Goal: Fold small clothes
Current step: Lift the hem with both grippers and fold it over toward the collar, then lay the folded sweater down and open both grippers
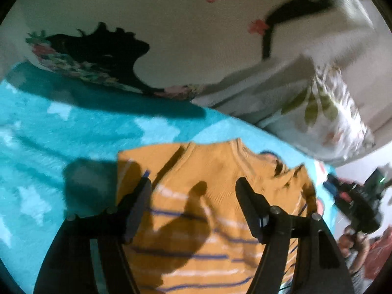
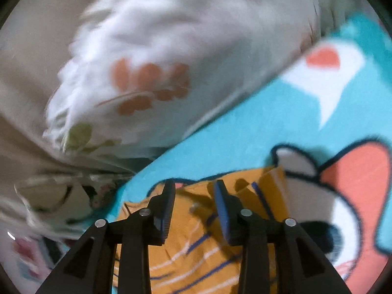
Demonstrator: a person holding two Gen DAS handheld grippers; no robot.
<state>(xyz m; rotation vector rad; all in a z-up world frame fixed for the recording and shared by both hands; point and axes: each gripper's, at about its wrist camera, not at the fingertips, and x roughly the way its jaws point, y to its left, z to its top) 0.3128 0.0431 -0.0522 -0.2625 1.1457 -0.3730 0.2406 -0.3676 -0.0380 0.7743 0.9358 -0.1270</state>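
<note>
The mustard knitted sweater with blue and white stripes point(image 1: 210, 220) is released, left hand-held gripper point(image 1: 193, 183) and right hand-held gripper point(image 2: 193, 186) gaping; the fold could be dragged open if snagged.

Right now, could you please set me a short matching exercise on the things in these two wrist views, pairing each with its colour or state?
Things:
1. sweater
2. blanket
3. pillow
4. left tool

Colour or state:
A. white with a leaf print
B. open, nothing between its fingers
C. turquoise with pale stars
D. mustard with blue and white stripes

Pairs: 1-D, 2-C, 3-A, 4-B
</note>
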